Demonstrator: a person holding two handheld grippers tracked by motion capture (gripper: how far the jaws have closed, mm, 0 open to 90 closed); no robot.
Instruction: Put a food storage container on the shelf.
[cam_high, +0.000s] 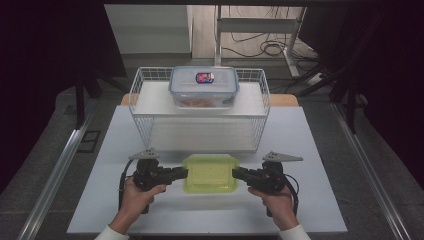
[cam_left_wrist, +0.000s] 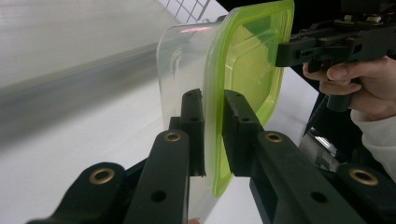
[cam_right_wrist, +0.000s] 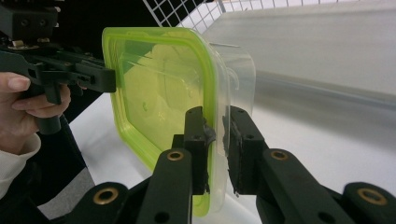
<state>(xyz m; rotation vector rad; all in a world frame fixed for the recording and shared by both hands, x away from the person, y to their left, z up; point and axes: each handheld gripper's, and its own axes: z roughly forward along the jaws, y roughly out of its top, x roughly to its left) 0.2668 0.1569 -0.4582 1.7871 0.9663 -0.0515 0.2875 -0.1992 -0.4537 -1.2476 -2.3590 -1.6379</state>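
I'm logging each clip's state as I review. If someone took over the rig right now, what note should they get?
Left gripper: shut on the left rim of the green-lidded container.
Right gripper: shut on the container's right rim.
The container is held level between both grippers, over the near part of the white table, in front of the wire rack.
A second container with a blue-rimmed lid sits on the rack's top shelf.
Done: both rims gripped.
Left: probably carry it to the rack; the lower shelf looks free. Keep both grips even so it does not tip.

Black grippers, brass rivets, grey plates, white sleeves.
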